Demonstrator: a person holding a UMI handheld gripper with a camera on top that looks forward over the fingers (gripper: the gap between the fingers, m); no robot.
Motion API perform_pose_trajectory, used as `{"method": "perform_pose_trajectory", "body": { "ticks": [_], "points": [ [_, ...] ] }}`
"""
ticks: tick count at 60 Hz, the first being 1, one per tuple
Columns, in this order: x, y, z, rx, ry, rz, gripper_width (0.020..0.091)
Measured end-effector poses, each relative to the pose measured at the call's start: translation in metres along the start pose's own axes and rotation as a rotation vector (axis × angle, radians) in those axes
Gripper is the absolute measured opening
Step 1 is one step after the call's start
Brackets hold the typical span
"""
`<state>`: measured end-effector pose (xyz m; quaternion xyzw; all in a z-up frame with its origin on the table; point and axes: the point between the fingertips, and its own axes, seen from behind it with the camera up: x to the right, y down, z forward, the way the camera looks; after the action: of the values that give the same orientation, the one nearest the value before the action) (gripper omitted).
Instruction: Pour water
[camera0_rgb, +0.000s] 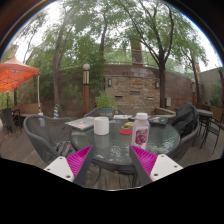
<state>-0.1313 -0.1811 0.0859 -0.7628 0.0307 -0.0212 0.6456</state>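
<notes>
— Hand-held gripper (112, 160): spread wide, nothing held, well short of the table (115, 150).
— Step?
— Approach, by the look of it. No grasp yet, no pouring begun.
— Task's things?
— One bottle (141, 131) with a red cap, upright on the glass table, beyond the fingers, nearer the right one. One white cup (101, 126) just left of it, apart, not touching.
— Next move?
— Probably forward and slightly right, lining the fingers either side of the bottle, then closing. Water level impossible to tell.
— Anything else?
— One plant (104, 102) behind the cup. One orange umbrella (15, 73) far left. Chairs around; exact count unclear.
</notes>
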Motion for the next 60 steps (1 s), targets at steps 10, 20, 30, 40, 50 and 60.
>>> {"method": "perform_pose_trajectory", "body": {
  "ticks": [10,20,30,40,50,60],
  "points": [
    [0.055,-0.007,0.059,0.028,0.117,-0.036,0.0821],
    [0.103,-0.004,0.107,0.031,0.216,-0.023,0.0825],
    [0.104,0.001,0.140,0.031,0.234,-0.040,0.0564],
    [0.104,0.001,0.137,0.066,0.264,-0.015,0.0467],
    [0.107,-0.016,0.140,0.063,0.291,-0.171,0.0439],
    [0.107,-0.100,0.178,0.082,0.349,-0.664,0.0439]
  ]
}}
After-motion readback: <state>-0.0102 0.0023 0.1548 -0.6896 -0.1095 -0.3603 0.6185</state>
